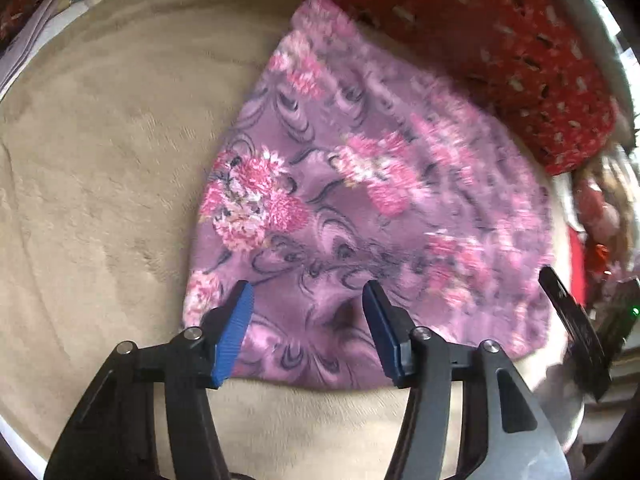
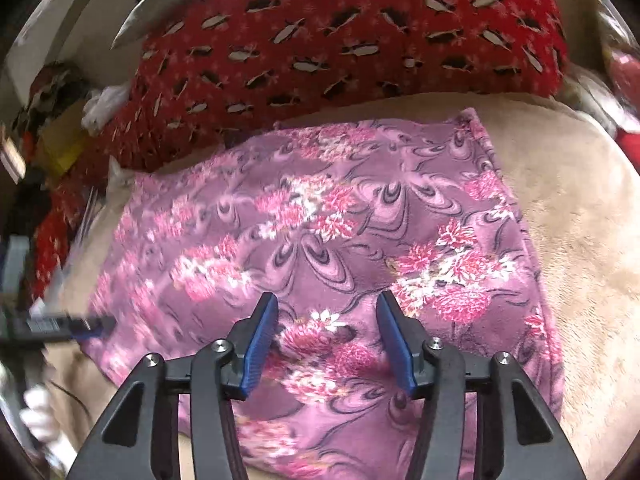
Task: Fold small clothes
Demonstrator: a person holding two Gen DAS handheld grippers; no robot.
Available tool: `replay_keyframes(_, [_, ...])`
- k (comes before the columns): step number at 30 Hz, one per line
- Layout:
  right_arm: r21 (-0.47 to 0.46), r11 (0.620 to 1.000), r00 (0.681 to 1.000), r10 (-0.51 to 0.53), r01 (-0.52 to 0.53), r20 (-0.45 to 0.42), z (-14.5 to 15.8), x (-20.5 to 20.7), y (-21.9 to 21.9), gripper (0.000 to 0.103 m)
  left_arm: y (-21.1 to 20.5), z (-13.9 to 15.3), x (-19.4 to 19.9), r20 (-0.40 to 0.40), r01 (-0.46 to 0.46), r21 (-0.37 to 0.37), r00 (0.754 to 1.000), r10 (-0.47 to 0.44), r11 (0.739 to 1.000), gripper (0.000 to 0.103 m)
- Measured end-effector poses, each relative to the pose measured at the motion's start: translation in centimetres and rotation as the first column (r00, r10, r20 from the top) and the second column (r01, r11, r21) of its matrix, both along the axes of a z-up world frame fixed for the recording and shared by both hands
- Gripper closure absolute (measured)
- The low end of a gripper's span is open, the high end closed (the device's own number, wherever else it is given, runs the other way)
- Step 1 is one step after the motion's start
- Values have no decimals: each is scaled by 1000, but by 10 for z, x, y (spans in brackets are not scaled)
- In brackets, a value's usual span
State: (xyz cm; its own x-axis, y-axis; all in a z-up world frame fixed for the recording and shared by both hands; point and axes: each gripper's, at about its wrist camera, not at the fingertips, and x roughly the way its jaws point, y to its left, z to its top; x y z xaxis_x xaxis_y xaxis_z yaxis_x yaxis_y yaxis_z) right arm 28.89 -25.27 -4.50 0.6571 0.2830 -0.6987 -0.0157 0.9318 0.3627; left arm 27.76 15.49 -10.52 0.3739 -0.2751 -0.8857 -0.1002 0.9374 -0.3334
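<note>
Purple floral cloth [image 1: 360, 208], soft fleece with pink blossom clusters and dark swirls, lies flat on a beige plush blanket [image 1: 100, 160]. Red patterned fabric [image 1: 520, 48] bunches along its far edge.

Left gripper [image 1: 308, 300]: ribbed blue pads [image 1: 236, 328] spread apart, empty, poised above the cloth's near hem. Right gripper [image 2: 326, 316]: pads likewise apart, nothing between, above the cloth's middle.

The left view alone shows papers [image 1: 28, 36] at the blanket's far-left corner. The right view alone shows a yellow object [image 2: 66, 148], blurred, beyond the red fabric.
</note>
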Motion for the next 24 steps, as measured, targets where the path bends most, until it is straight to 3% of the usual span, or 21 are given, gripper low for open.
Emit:
replay_keyframes(4, [-29,997,996,-69,71,52,13,-1,-20,50,19,13,-8,47,-28,-10,998,29,1000,47])
replay_keyframes(8, [7,995,990,-102,104,-101,-23,12,-52,48,28,-13,1,-16,-35,23,999,36,999,47])
replay_keyframes(10, [78,993,994,-84,89,-63,-20,5,-65,49,25,-9,0,-1,-20,48,1000,20,999,47])
replay_keyframes(13, [142,979,989,-149,149,-14,-6,-6,-82,47,26,7,2,35,17,-14,999,-17,1000,47])
replay_keyframes(15, [138,979,988,-151,148,11,-4,-7,-88,47,34,9,9,30,-11,-86,999,14,996,45])
replay_keyframes(17, [92,985,989,-144,147,-36,-17,0,-88,45,37,-2,21,-19,-38,-104,999,37,994,45])
replay_keyframes(18, [57,990,987,-123,130,-108,-34,8,-86,45,37,-8,25,-41,-43,-102,998,39,994,45])
replay_keyframes(21, [22,992,990,-126,127,-57,-25,6,-79,45,33,-6,32,-65,-14,-99,998,7,995,45])
replay_keyframes(24, [54,993,994,-106,104,36,-4,-2,-75,43,39,22,40,14,3,-94,1000,-2,996,44])
